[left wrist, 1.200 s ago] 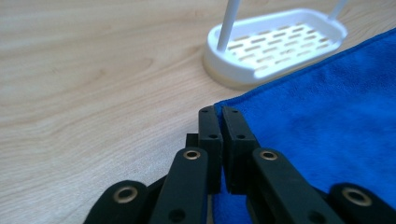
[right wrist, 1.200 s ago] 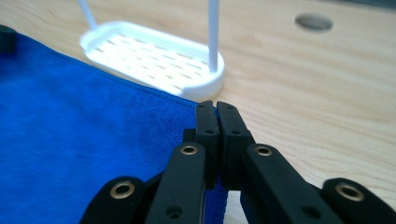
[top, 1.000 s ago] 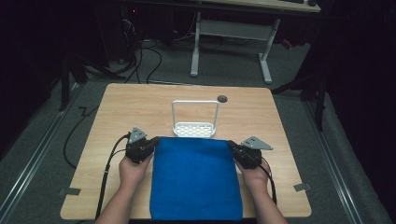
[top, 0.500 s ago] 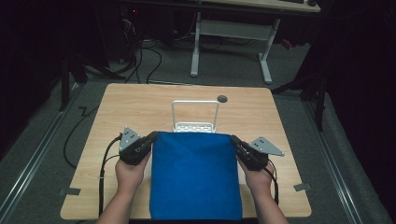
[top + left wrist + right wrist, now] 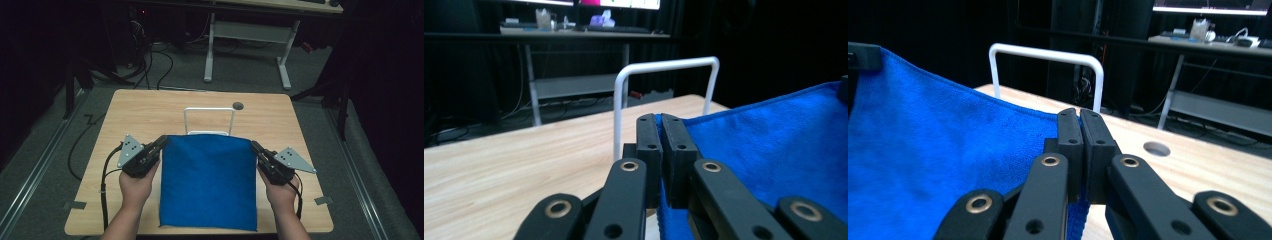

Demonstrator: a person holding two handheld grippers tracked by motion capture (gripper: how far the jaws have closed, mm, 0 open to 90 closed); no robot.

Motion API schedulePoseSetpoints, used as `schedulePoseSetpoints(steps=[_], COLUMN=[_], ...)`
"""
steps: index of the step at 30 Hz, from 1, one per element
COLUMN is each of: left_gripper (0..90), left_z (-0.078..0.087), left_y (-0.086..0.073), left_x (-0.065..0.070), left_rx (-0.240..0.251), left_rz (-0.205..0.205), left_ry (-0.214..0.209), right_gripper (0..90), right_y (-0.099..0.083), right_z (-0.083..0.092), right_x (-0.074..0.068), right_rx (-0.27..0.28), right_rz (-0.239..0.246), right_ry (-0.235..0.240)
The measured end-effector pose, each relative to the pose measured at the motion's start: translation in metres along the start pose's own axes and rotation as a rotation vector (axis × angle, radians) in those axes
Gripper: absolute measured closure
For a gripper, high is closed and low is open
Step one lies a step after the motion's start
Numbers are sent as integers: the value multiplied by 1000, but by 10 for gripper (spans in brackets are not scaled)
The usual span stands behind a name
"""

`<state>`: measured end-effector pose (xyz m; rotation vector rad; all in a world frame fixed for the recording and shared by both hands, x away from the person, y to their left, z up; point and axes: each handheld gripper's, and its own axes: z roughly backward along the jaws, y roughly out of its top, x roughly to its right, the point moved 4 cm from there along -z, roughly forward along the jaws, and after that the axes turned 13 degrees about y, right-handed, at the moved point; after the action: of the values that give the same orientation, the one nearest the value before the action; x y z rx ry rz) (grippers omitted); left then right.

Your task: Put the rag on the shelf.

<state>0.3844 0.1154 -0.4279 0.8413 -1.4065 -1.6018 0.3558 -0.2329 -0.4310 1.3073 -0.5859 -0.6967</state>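
Blue cloth hangs stretched between the two grippers over the near half of the desk. Far edge lifted and pulled taut; near edge trails down to the desk's near edge.

Left gripper: jaws together, clamped on the cloth's far left corner. Left gripper view confirms it, blue fabric pinched between the black pads.

Right gripper: jaws together, clamped on the far right corner. Right gripper view shows a sliver of blue caught between the closed pads.

Why corners: a grip at each far corner keeps the top edge straight and the sheet flat, no sag in the middle, so the cloth can be carried as one plane.

White wire rack stands upright near the middle of the desk, just beyond the cloth's raised edge; its top bar sits about level with that edge. Judgement: the cloth is held high and spread so it can go over that bar, draped evenly.

Round hole in the desk lies beyond the rack, toward the far edge.

Risk, as I read it: uneven height between the hands would skew the drape.
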Motion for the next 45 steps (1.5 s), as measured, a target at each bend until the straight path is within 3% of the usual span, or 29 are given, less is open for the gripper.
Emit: schedulePoseSetpoints(steps=[4,14,18,23,25,30,34,41,45], left_gripper=[876,876,876,878,880,882,882,882,884], left_z=[7,26,33,36,32,24,15,3,-18], left_y=[9,31,38,44,52,65,85,106,119], left_x=[4,14,18,19,18,17,10,5,-2], left_rx=[32,124,150,162,167,178,190,201,177], left_rz=[-15,-21,-22,-28,-19,-53,-57,-73,-88], left_ry=[-4,-25,-31,-33,-43,-19,-7,6,29], right_gripper=[889,889,889,890,890,890,890,890,890], right_y=[11,42,48,51,55,68,89,108,115], right_z=[8,30,34,34,33,33,34,22,8], right_x=[-3,-15,-20,-22,-22,-16,-5,13,22], right_rx=[36,136,148,159,164,189,219,207,176], right_rz=[-3,53,81,82,75,81,79,78,85], right_ry=[0,11,16,22,26,15,-2,-12,-22])
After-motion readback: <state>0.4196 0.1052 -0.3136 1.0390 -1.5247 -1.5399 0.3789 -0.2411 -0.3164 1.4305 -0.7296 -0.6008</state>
